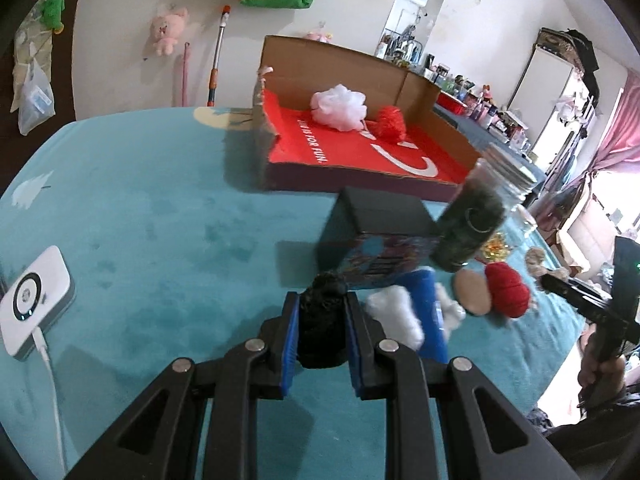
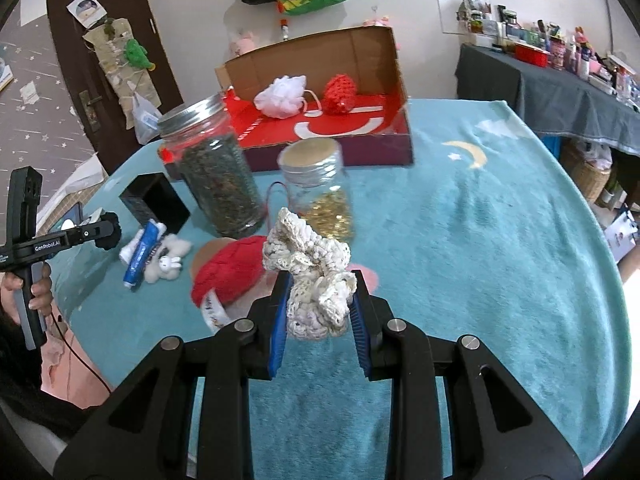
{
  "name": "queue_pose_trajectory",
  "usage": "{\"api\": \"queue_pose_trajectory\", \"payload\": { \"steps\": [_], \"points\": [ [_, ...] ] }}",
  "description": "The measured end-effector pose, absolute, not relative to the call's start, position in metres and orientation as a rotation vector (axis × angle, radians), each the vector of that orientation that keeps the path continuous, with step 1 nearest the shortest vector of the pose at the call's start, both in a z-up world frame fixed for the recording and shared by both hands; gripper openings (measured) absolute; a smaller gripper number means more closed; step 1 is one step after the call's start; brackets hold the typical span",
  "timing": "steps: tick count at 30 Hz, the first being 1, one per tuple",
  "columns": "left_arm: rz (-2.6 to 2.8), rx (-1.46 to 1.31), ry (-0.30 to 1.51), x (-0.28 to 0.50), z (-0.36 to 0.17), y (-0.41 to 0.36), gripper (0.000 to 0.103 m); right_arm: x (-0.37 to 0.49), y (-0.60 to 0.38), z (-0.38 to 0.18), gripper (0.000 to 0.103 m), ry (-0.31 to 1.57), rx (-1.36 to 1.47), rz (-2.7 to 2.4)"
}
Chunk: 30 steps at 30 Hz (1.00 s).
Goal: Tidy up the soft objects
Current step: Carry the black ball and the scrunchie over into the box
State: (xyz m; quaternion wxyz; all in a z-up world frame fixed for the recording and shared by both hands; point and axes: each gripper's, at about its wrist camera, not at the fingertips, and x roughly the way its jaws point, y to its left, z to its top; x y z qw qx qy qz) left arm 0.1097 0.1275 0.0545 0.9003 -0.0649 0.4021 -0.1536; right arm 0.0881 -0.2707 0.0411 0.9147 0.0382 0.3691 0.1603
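My left gripper [image 1: 322, 312] is shut on a black fuzzy pompom [image 1: 323, 322], held above the teal blanket. My right gripper [image 2: 320, 292] is shut on a cream crocheted scrunchie [image 2: 310, 272]. The open cardboard box [image 1: 340, 64] with a red floor stands ahead; inside lie a white mesh pouf [image 1: 339, 106] and a red knitted piece [image 1: 391, 123]. On the blanket near the right gripper rests a red knitted hat [image 2: 228, 270]. A white fluffy bunny toy [image 2: 170, 260] lies beside a blue tube [image 2: 142, 254]. In the right wrist view the left gripper [image 2: 108, 231] shows at the far left, with the pompom in it.
A tall jar of dark leaves [image 2: 218, 176] and a smaller jar with gold bits [image 2: 320, 188] stand in front of the box. A black box [image 2: 154, 202] sits left of them. A white device with a cable [image 1: 34, 300] lies at the blanket's left side.
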Motion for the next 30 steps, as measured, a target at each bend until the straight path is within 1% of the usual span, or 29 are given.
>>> {"api": "queue_pose_trajectory", "payload": {
  "steps": [9, 17, 30],
  "points": [
    [-0.323, -0.040, 0.801, 0.138, 0.050, 0.142, 0.022, 0.099, -0.300, 0.035, 0.026, 0.785, 0.068, 0.259],
    [-0.415, -0.024, 0.768, 0.172, 0.055, 0.145, 0.022, 0.139, -0.323, 0.041, 0.026, 0.792, 0.114, 0.302],
    [-0.520, -0.011, 0.786, 0.212, 0.066, 0.140, 0.022, 0.201, -0.314, 0.052, 0.026, 0.808, 0.082, 0.443]
  ]
}}
